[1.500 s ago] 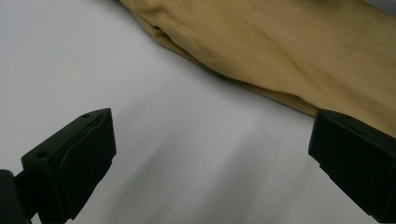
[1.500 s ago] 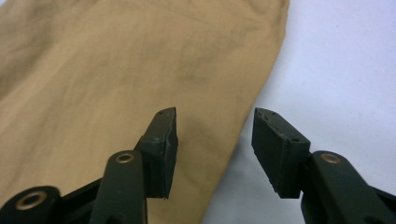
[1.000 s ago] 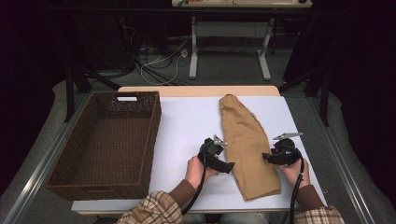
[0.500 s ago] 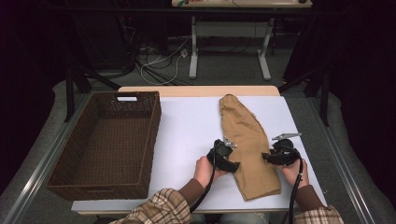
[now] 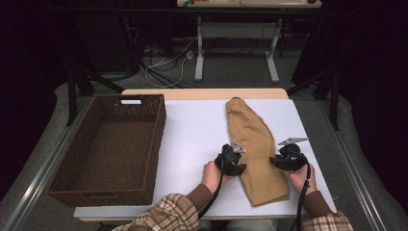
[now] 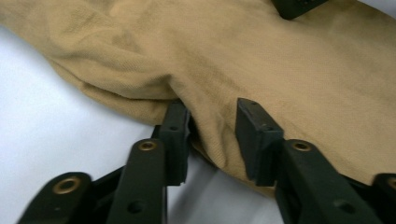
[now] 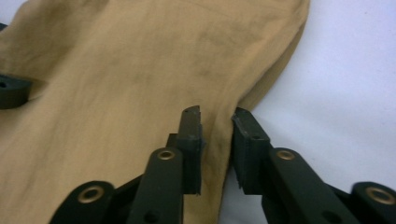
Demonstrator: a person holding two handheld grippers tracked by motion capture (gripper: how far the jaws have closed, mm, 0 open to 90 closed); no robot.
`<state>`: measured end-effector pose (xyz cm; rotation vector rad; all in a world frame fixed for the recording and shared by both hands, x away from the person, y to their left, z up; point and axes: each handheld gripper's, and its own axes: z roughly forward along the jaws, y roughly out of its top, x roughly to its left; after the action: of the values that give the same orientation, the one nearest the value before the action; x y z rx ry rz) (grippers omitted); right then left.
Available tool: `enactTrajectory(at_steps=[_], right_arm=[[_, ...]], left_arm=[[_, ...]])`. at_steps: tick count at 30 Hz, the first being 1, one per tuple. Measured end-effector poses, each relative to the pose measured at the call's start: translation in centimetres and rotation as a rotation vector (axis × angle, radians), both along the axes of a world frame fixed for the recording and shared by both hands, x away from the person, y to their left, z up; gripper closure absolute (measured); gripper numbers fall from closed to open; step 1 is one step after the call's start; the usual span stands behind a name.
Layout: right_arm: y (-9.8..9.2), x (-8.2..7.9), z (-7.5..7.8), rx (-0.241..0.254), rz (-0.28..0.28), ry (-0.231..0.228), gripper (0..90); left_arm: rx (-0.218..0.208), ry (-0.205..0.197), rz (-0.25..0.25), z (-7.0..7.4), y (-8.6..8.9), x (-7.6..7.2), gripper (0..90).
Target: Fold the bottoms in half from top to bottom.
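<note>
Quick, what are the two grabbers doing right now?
Left gripper: fingers part-closed around a fold of the tan cloth, gap remaining.
Right gripper: fingers nearly closed, pinching the cloth's edge.

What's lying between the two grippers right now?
The tan cloth: in the high view it spans the stretch from the left gripper to the right gripper, each at one edge of it.

Bright, even light on the table [image 5: 192,139]; dark surroundings, close views slightly soft.
</note>
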<state>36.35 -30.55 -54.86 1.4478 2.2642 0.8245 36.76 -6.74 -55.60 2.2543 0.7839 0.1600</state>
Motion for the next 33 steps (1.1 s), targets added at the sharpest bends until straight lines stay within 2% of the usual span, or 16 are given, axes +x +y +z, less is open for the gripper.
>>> enactTrajectory(at_steps=[5, 9, 18, 23, 29, 33], right_arm=[[0.2, -0.1, 0.0, 0.002, 0.011, -0.002, 83.1], [0.5, -0.2, 0.0, -0.013, 0.016, -0.007, 85.9], [0.5, -0.2, 0.1, -0.007, 0.014, -0.010, 87.2], [0.4, -0.3, 0.3, -0.005, 0.026, 0.008, 87.3], [0.7, -0.7, 0.4, 0.007, 0.035, 0.033, 87.3], [1.5, -1.3, 0.5, -0.006, 0.069, 0.050, 87.3]], left_arm=[[-0.021, 0.009, -0.024, -0.1, 0.1, 0.2, 80.9], [-0.042, 0.017, -0.025, -0.3, 0.3, 0.2, 84.5], [-0.079, 0.035, -0.026, -0.4, 0.8, 0.4, 85.7], [-0.097, 0.042, -0.034, -0.4, 1.2, 0.5, 86.0], [-0.100, 0.043, -0.031, -0.2, 2.1, 0.1, 86.2], [-0.102, 0.049, -0.039, -0.2, 3.0, -0.3, 86.1]])
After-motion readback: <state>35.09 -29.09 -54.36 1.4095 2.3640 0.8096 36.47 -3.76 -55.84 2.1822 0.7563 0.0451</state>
